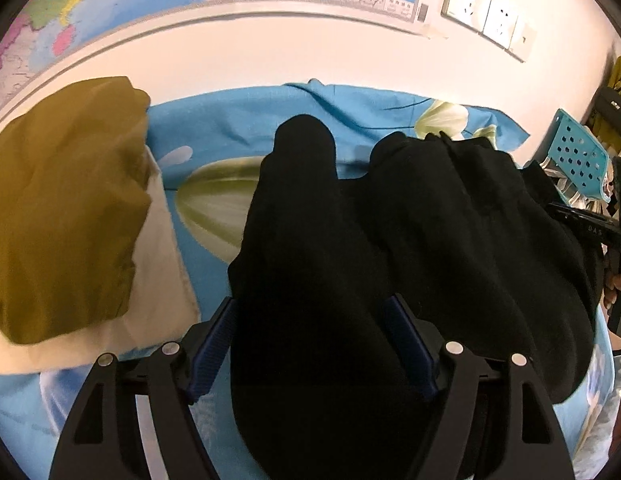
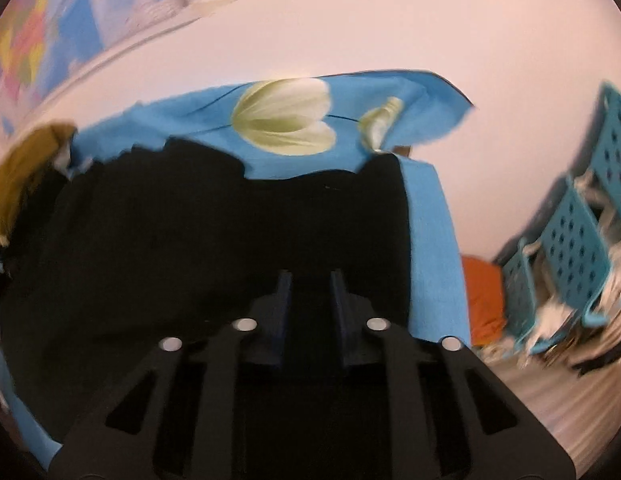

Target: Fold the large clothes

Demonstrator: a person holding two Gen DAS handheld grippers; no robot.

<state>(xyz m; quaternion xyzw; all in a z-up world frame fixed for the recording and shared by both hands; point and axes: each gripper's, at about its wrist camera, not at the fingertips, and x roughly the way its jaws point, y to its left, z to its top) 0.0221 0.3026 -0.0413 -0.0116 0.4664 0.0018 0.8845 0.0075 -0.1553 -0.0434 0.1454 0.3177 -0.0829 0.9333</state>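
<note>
Left wrist view: the left tongs [image 1: 310, 344] stand wide at six o'clock, blue-padded fingers [image 1: 212, 344] astride a thick roll of the black fabric garment [image 1: 310, 240]. The left pad sits apart from the cloth; whether the right pad touches it cannot be told, so the tongs read as released. The garment lies in two bulky lobes running from six toward twelve and one o'clock, on a blue sheet printed with pale flowers [image 1: 214, 136] covering the worktop. At nine o'clock, just beside the garment, an olive-mustard cloth [image 1: 66, 200] rests on a cream cloth [image 1: 158, 280]. At three o'clock the other handheld device [image 1: 614, 248] is partly in frame. Farther off – a white wall, a coloured map [image 1: 90, 8] at eleven and white wall sockets [image 1: 486, 12] at one.

Right wrist view, blurred: the right tongs [image 2: 310, 304] sit at six o'clock over the black garment, jaws narrow with dark cloth showing between them; whether they clench it cannot be told. Beyond, at three o'clock – perforated teal plastic baskets [image 2: 570, 240] and an orange cloth [image 2: 484, 296].
</note>
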